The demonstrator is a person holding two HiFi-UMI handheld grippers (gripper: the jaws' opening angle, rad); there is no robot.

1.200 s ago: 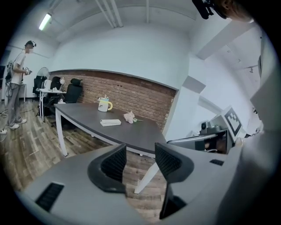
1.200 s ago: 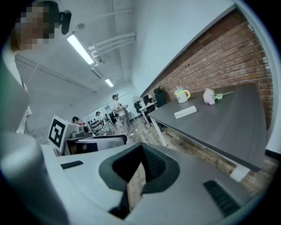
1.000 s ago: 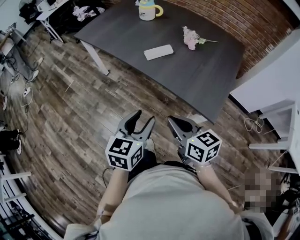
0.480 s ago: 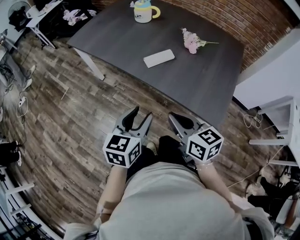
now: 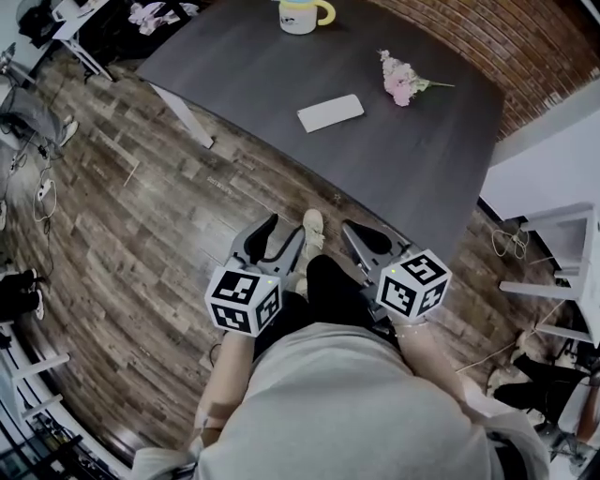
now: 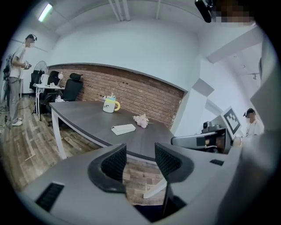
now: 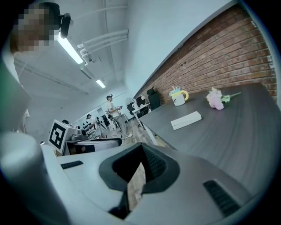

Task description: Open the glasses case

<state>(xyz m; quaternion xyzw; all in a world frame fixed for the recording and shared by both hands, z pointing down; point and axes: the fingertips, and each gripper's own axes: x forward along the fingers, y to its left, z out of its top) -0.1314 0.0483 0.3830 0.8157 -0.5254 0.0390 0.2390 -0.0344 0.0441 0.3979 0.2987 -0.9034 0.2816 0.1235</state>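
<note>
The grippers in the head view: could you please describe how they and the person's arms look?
The left gripper and right gripper have grey moulded bodies with two tapering jaws lined by dark ribbed pads. Each carries a white cube printed with black square markers. The person wears a light grey top whose sleeves leave the forearms uncovered.

Person's light-coloured shoe [image 5: 312,225] now shows between the left gripper [image 5: 281,232] and right gripper [image 5: 362,234]; both grippers stand nearer the dark grey table [image 5: 253,75]; yellow-handled mug [image 5: 302,14] now partly cropped at the frame top.
</note>
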